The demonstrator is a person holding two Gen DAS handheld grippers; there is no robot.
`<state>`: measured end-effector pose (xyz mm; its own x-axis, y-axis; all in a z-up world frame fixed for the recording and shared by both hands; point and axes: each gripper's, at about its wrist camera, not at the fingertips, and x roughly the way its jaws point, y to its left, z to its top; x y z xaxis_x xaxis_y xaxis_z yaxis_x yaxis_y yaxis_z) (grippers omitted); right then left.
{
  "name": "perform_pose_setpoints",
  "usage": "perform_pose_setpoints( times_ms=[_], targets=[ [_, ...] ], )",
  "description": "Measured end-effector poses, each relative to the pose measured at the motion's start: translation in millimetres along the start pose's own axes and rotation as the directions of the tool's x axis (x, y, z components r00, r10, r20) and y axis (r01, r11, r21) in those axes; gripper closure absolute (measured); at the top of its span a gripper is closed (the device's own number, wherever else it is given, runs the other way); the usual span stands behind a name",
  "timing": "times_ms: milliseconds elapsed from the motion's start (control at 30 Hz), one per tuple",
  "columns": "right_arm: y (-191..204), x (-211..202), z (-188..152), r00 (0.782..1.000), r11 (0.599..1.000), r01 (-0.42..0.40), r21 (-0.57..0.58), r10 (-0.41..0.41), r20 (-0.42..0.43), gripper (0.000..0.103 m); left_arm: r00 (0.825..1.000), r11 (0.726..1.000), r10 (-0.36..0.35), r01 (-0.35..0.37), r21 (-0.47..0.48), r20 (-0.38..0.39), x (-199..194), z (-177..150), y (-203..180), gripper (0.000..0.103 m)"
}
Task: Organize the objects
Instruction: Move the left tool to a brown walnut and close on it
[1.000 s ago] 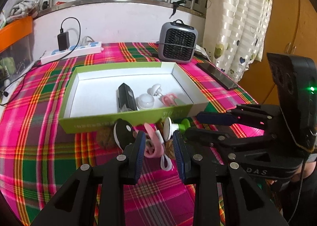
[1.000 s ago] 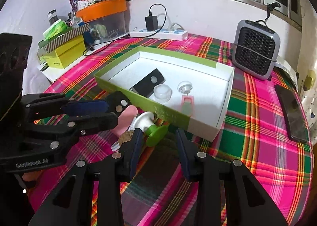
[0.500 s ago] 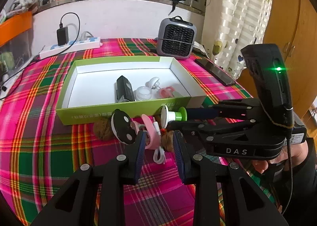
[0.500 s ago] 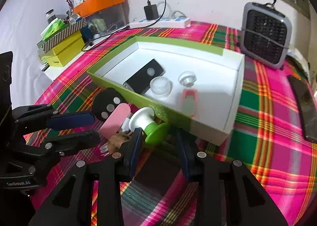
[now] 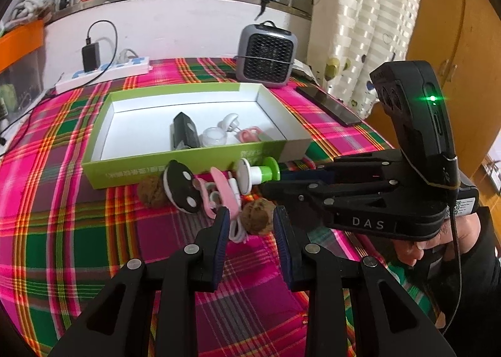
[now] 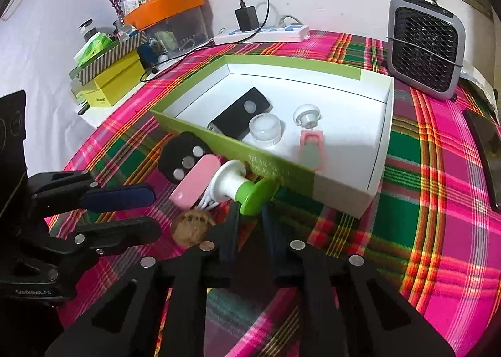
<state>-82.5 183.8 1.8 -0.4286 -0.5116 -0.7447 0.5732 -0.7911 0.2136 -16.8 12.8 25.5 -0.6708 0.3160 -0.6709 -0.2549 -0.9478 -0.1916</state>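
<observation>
Tabletop: pink, green and red plaid cloth (image 5: 78,232). On it sits a shallow green cardboard box with a white lining (image 5: 131,166).

Inside the box: flat black rectangular device (image 6: 241,117), clear round plastic cap (image 6: 265,129), small white domed knob (image 6: 307,115), pink clip-shaped piece (image 6: 310,150). All four lie grouped toward the near wall.

Outside, against the box's near wall, a cluster of loose items: black oval remote with three pale buttons (image 6: 184,160), pink oblong case (image 6: 195,183), white-and-green spool-shaped plunger (image 6: 242,189) lying on its side, a white cable (image 5: 235,225) tangled beneath, and two brown wrinkled walnuts (image 5: 256,217), one at each end of the cluster.

Left gripper (image 5: 252,225): jaws moderately apart, holding nothing. One walnut sits just ahead of the tips, roughly between them; the fingers do not appear to touch it.

Right gripper (image 6: 249,219): jaws at a narrow gap, the green flange of the plunger right at the fingertips (image 6: 233,216). Contact cannot be confirmed; this frame is motion-blurred there. From the left wrist view the right gripper reaches in from the side, tips at the green end of the plunger.

Background: grey grille-fronted desk fan (image 5: 266,55) behind the box, white power strip (image 5: 103,72) with a black charger plugged in, dark phone (image 5: 328,105) lying flat beside the box, orange-lidded storage bin (image 6: 169,17), yellow boxes (image 6: 109,84).
</observation>
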Motion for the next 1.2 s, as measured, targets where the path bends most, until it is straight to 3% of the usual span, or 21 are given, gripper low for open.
perform_pose_setpoints(
  times_ms=[333, 767, 867, 933, 1200],
  targets=[
    [6.9, -7.8, -13.8, 1.0, 1.0, -0.005, -0.026, 0.004, -0.021, 0.089, 0.999, 0.998, -0.017, 0.019, 0.057, -0.039, 11.8, 0.4, -9.9, 0.071],
    [-11.7, -23.1, -21.9, 0.999, 0.998, 0.047, 0.031, -0.048, 0.007, 0.087, 0.992, 0.99, 0.031, -0.013, 0.14, -0.123, 40.0, 4.5, -25.3, 0.07],
    [-10.9, -25.7, -20.3, 0.998, 0.998, 0.057, 0.026, -0.057, 0.021, 0.074, 0.993, 0.99, 0.016, 0.001, 0.138, -0.119, 40.3, 5.2, -25.7, 0.072],
    [-9.9, -26.9, -18.5, 0.997, 0.997, 0.067, 0.031, -0.068, 0.034, 0.06, 0.994, 0.992, 0.015, -0.002, 0.127, -0.106, 37.3, 4.8, -23.5, 0.072],
    [-2.4, -26.0, -11.3, 0.995, 0.994, 0.072, 0.077, -0.077, 0.062, 0.059, 0.999, 0.999, 0.009, -0.008, 0.038, -0.042, 13.5, 1.2, 0.4, 0.072]
  ],
)
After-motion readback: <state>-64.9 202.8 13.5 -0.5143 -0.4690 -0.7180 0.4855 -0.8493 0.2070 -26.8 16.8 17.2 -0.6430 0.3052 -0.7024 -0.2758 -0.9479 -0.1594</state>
